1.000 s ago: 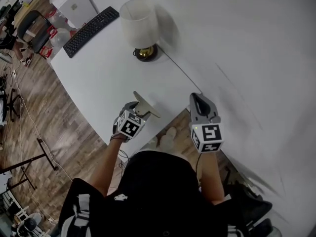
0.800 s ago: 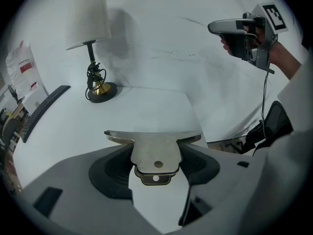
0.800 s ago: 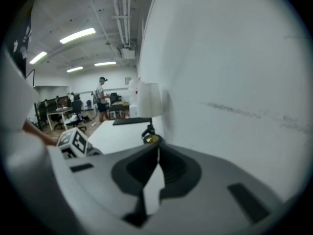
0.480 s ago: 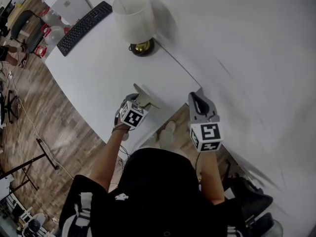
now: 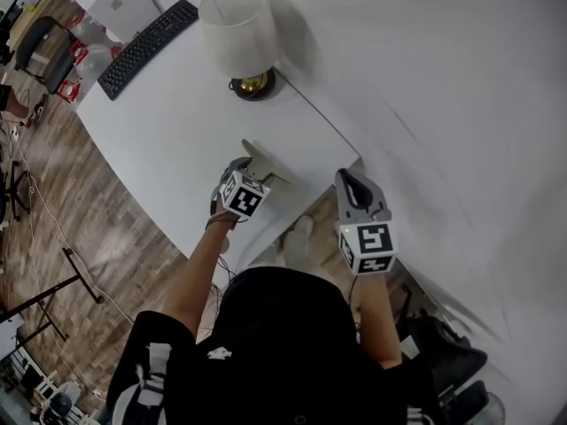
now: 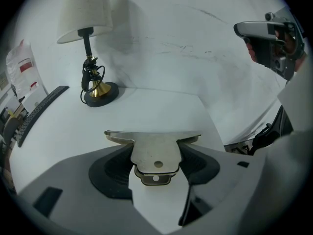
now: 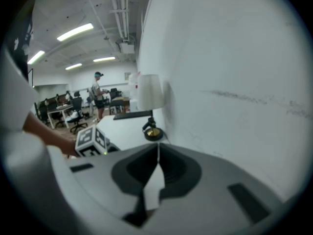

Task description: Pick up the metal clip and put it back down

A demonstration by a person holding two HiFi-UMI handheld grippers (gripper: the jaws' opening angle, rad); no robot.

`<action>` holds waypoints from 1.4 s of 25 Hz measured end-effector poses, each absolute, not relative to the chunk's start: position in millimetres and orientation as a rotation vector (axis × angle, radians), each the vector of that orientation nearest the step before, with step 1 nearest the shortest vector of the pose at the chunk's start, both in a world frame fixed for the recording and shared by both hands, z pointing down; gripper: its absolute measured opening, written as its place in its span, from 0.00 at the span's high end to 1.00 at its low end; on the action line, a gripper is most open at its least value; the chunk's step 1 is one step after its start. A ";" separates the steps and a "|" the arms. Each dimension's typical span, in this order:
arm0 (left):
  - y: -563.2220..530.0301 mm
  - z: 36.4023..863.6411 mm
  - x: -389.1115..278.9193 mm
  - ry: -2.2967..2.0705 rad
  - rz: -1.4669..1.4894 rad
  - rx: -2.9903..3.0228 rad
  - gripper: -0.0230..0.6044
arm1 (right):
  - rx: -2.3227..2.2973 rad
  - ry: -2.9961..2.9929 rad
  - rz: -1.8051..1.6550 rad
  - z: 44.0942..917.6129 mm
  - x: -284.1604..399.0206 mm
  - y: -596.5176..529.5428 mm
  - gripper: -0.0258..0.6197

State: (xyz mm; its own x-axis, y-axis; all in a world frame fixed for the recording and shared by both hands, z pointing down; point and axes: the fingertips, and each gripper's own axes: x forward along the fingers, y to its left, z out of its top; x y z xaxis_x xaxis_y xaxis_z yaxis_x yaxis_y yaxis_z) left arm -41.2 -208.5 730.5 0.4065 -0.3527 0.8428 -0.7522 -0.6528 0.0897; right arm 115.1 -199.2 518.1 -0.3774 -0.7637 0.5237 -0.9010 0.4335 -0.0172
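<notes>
The metal clip [image 6: 154,151] is a flat silvery bulldog clip with a wide front bar. It sits crosswise between the pads of my left gripper [image 6: 155,161], which is shut on its handle tabs. In the head view the clip [image 5: 264,161] sticks out ahead of the left gripper [image 5: 252,177] over the near part of the white table [image 5: 168,140]; whether it touches the tabletop is unclear. My right gripper [image 5: 353,184] hangs off the table's near right corner. In its own view the right gripper [image 7: 157,155] has its jaws shut with nothing between them.
A lamp [image 5: 237,34] with a white shade and brass foot stands at the back of the table against the white wall. A black keyboard [image 5: 149,35] lies at the far left end. Wooden floor and office chairs lie to the left.
The left gripper has moved a little forward over the table with the clip still in it. The right gripper has hardly moved.
</notes>
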 end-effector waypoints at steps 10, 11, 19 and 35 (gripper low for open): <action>-215.8 743.4 -36.9 -0.964 1.165 2.191 0.48 | 1.393 -2.249 0.448 526.1 113.0 -199.2 0.91; -216.5 745.3 -36.9 -0.964 1.169 2.189 0.48 | 1.390 -2.248 0.452 527.5 112.8 -198.8 0.91; -215.8 752.6 -32.9 -0.954 1.135 2.195 0.48 | 1.384 -2.233 0.471 534.5 116.9 -195.7 0.91; -217.4 757.2 -32.7 -0.966 1.071 2.168 0.44 | 1.373 -2.233 0.466 536.0 118.0 -198.2 0.91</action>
